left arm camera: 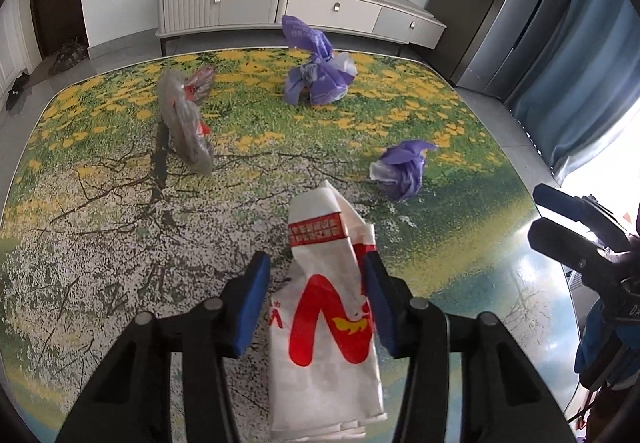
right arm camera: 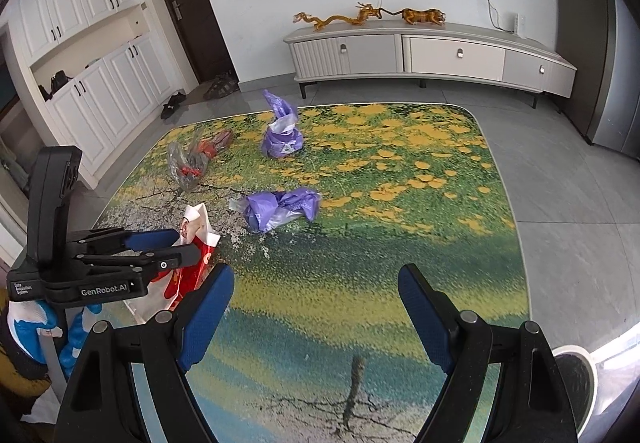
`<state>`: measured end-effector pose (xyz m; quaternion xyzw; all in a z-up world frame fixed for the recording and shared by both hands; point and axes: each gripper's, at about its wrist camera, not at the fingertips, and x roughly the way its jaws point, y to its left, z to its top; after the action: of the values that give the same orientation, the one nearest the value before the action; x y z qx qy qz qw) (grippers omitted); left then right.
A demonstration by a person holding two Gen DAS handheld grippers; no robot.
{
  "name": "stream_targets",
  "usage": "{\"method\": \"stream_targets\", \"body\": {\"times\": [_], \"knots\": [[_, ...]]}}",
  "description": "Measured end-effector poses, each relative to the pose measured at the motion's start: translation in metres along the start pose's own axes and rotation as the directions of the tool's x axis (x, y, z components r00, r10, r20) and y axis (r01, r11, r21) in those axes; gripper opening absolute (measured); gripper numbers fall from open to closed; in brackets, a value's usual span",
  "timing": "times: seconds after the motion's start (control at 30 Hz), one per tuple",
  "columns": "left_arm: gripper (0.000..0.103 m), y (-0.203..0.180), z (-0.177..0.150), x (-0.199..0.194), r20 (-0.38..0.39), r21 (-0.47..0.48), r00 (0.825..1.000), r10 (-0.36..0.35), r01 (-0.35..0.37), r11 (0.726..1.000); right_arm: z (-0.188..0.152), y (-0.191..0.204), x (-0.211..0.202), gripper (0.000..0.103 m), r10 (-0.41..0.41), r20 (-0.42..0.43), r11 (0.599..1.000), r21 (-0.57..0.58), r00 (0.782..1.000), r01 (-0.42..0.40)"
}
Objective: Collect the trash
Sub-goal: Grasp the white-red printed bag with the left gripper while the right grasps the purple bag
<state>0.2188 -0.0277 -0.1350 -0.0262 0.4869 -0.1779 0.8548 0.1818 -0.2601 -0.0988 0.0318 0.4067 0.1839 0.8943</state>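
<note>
A white paper bag with red print (left arm camera: 326,307) lies on the flower-print table (left arm camera: 120,243), between the blue pads of my left gripper (left arm camera: 316,275). The jaws stand open around it: the right pad touches the bag, the left pad is apart. It also shows in the right wrist view (right arm camera: 196,243). My right gripper (right arm camera: 316,291) is open and empty over the near table. A small crumpled purple bag (left arm camera: 400,169) (right arm camera: 280,209), a knotted purple bag (left arm camera: 316,75) (right arm camera: 282,131) and a clear plastic bag with red bits (left arm camera: 186,119) (right arm camera: 192,159) lie farther back.
A grey TV cabinet (right arm camera: 432,55) with amber figurines stands on the floor behind the table. White cupboards (right arm camera: 80,43) and a dark door are at left. A white round bin (right arm camera: 576,379) sits at the table's near right corner. Curtains (left arm camera: 580,63) hang at right.
</note>
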Motion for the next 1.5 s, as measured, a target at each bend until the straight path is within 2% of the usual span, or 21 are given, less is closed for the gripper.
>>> {"method": "stream_targets", "body": {"times": [0.3,0.57,0.87,0.93,1.07,1.1,1.13,1.2,1.5], "knots": [[0.043,0.02,-0.01,-0.007,0.014,-0.027,1.0,0.015,-0.014,1.0,0.017,0.015,0.023,0.083,0.053,-0.025,0.998,-0.015,0.998,-0.053],[0.043,0.028,-0.021,-0.016,0.049,-0.033,0.999,0.021,-0.019,0.999,0.035,0.024,0.063,0.083,0.149,-0.079,0.986,0.081,0.986,-0.143],[0.043,0.03,-0.03,-0.019,0.094,-0.037,0.995,0.019,-0.016,0.999,0.049,0.018,0.096,0.083,0.122,-0.108,0.978,0.185,0.987,-0.1],[0.043,0.029,-0.032,-0.02,0.102,-0.038,0.995,0.02,-0.017,0.999,0.049,0.016,0.102,0.072,0.114,-0.117,0.977,0.196,0.987,-0.089],[0.043,0.028,-0.037,-0.024,0.112,-0.042,0.993,0.026,-0.022,0.999,0.047,0.017,0.105,0.062,0.119,-0.116,0.976,0.194,0.986,-0.095],[0.043,0.028,-0.04,-0.026,0.115,-0.046,0.993,0.029,-0.024,0.999,0.045,0.019,0.104,0.045,0.12,-0.112,0.978,0.185,0.986,-0.097],[0.042,0.028,-0.042,-0.027,0.118,-0.05,0.993,0.029,-0.023,0.998,0.044,0.02,0.104,0.036,0.117,-0.115,0.979,0.178,0.986,-0.095],[0.042,0.027,-0.044,-0.029,0.122,-0.059,0.992,0.027,-0.02,0.998,0.038,0.021,0.104,0.032,0.131,-0.119,0.979,0.17,0.984,-0.109],[0.042,0.026,-0.052,-0.04,0.136,-0.088,0.99,0.023,-0.011,0.996,0.026,0.033,0.078,0.03,0.14,-0.092,0.987,0.09,0.986,-0.132]]}}
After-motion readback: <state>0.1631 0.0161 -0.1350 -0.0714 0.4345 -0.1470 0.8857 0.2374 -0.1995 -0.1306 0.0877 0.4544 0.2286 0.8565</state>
